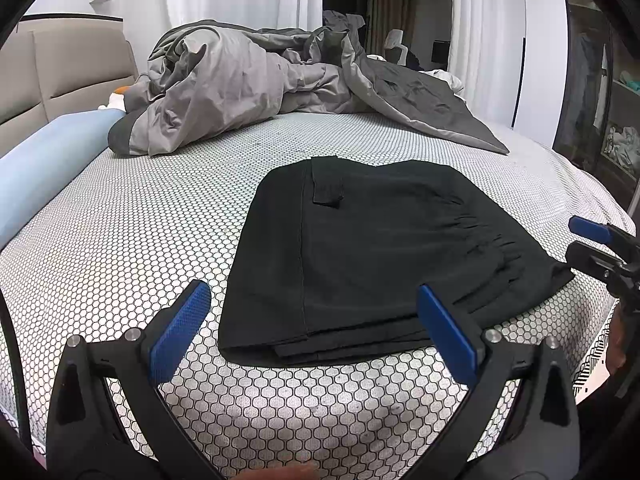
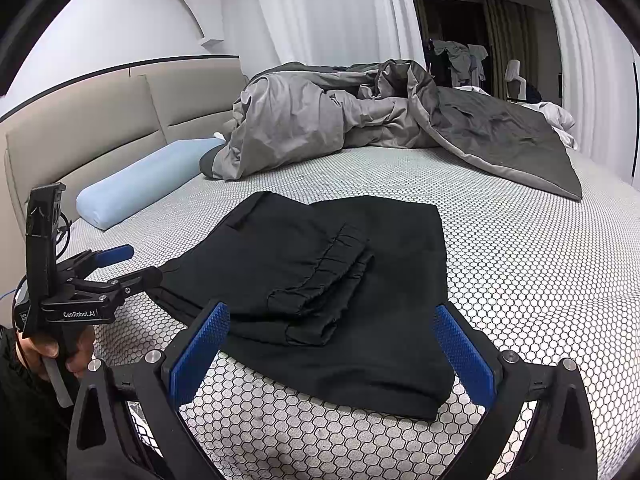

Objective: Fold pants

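Black pants (image 1: 380,248) lie folded into a flat rectangle on the honeycomb-patterned bed sheet (image 1: 140,240), with the elastic cuffs on top. They also show in the right wrist view (image 2: 320,280). My left gripper (image 1: 316,320) is open and empty, hovering just before the near edge of the pants. My right gripper (image 2: 332,344) is open and empty, above the near edge of the pants. The left gripper also appears at the left of the right wrist view (image 2: 120,264), and the right gripper appears at the right edge of the left wrist view (image 1: 592,244).
A crumpled grey duvet (image 1: 280,80) lies at the back of the bed. A light blue bolster pillow (image 2: 144,180) lies by the beige headboard (image 2: 100,120). White curtains (image 2: 320,12) hang behind. A wardrobe (image 1: 600,100) stands at the right.
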`<act>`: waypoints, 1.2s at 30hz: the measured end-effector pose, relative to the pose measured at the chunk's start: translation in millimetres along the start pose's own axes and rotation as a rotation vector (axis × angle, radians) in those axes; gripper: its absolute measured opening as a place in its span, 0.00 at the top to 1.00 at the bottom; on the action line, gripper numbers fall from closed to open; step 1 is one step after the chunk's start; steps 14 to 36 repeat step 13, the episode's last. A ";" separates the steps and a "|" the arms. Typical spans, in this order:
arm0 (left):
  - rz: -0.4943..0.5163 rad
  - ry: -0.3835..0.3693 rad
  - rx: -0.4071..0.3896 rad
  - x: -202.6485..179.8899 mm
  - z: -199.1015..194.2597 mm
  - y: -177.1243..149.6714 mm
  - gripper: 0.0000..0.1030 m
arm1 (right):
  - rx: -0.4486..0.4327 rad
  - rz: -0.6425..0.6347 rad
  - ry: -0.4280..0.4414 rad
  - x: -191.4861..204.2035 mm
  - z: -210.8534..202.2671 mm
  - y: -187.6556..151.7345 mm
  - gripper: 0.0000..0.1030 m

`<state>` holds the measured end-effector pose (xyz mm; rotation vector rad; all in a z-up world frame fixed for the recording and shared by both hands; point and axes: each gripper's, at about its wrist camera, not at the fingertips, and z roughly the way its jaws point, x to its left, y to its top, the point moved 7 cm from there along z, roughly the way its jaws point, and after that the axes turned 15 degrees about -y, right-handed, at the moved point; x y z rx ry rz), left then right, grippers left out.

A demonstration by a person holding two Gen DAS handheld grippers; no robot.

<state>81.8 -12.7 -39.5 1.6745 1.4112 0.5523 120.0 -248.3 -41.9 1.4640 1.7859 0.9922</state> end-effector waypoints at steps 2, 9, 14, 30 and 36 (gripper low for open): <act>0.002 0.000 0.000 0.3 0.2 0.2 0.01 | 0.000 -0.001 0.002 -0.3 -0.1 -0.2 0.00; 0.007 -0.004 0.000 -0.2 -1.1 -0.5 0.01 | 0.000 -0.001 0.000 -0.3 0.0 -0.4 0.00; 0.015 -0.008 0.000 0.2 -2.2 0.2 0.01 | 0.000 -0.002 0.001 -0.4 0.0 -0.3 0.00; 0.015 -0.008 0.000 0.2 -2.2 0.2 0.01 | 0.000 -0.002 0.001 -0.4 0.0 -0.3 0.00; 0.015 -0.008 0.000 0.2 -2.2 0.2 0.01 | 0.000 -0.002 0.001 -0.4 0.0 -0.3 0.00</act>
